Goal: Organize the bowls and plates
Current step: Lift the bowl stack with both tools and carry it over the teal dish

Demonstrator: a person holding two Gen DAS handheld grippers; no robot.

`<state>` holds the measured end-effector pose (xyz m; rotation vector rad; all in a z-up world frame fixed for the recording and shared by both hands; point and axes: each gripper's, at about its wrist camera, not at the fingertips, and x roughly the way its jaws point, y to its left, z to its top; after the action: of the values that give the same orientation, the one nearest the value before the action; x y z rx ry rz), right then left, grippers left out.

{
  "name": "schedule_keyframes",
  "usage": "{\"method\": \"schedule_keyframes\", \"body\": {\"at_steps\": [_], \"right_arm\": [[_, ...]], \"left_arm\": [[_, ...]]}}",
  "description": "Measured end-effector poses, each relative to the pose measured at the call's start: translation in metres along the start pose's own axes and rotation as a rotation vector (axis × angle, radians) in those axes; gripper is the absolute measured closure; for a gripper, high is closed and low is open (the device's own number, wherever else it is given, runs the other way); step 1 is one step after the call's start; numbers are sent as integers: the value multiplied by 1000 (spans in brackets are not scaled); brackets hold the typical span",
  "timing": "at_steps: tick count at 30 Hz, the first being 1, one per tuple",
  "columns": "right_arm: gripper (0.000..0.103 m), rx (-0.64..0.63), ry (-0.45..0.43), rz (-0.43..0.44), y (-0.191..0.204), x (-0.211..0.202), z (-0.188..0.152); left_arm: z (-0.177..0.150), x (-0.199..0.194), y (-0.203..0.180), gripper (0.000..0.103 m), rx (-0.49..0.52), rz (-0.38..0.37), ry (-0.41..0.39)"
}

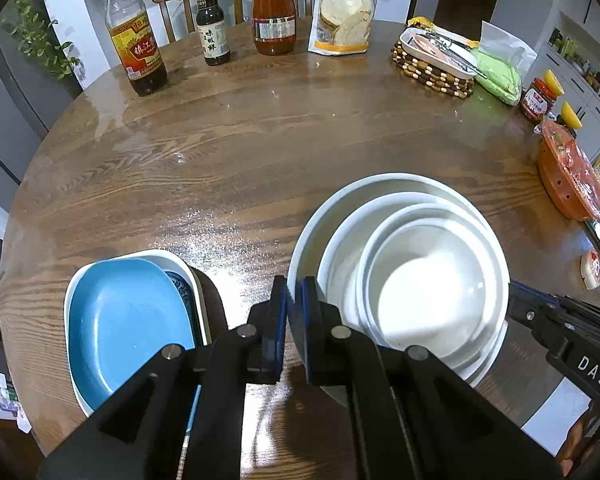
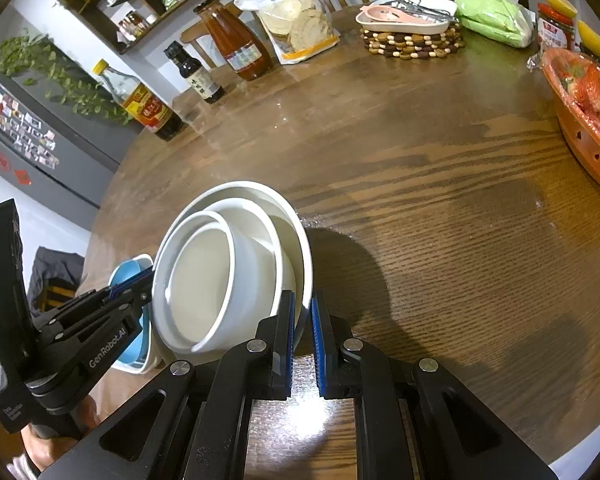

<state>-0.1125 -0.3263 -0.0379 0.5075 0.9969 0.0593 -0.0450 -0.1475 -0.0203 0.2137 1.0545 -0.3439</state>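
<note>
A round wooden table [image 1: 260,152] holds a stack of white bowls [image 1: 420,280] near its front edge. The stack has a big white bowl on the bottom, a middle one inside it, and a small one on top. The left gripper [image 1: 295,304] is pinched tight on the left rim of the big bottom bowl, with its two blue pads pressed on the rim. The right gripper [image 2: 303,320] is pinched tight on the right rim of the same big bowl, so both grippers hold the stack from two sides. In the right wrist view the stack of bowls [image 2: 228,272] looks tipped a bit, with the small bowl leaning to the left. Just to the left of the bowls sits a blue plate [image 1: 128,320] lying inside a white dish [image 1: 172,258]. The blue plate is close to the bowls but does not touch them. Far back on the table stand a vinegar bottle [image 1: 134,40], a small dark sauce bottle [image 1: 213,24] and a red sauce bottle [image 1: 273,12] in a row. Next to them is a bag of flour [image 1: 344,8]. A white tray [image 1: 440,50] rests on a beaded mat [image 1: 432,76]. An orange basket [image 2: 584,116] sits at the right edge of the table.
</note>
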Motion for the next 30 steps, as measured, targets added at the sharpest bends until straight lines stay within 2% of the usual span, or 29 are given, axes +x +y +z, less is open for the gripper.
{"method": "schedule_keyframes", "body": {"at_steps": [19, 30], "right_arm": [[90, -28, -33, 10, 11, -14, 6], [90, -110, -41, 42, 44, -15, 15]], "left_arm": [[3, -16, 3, 100, -12, 9, -56], [6, -34, 20, 99, -48, 42, -112]]}}
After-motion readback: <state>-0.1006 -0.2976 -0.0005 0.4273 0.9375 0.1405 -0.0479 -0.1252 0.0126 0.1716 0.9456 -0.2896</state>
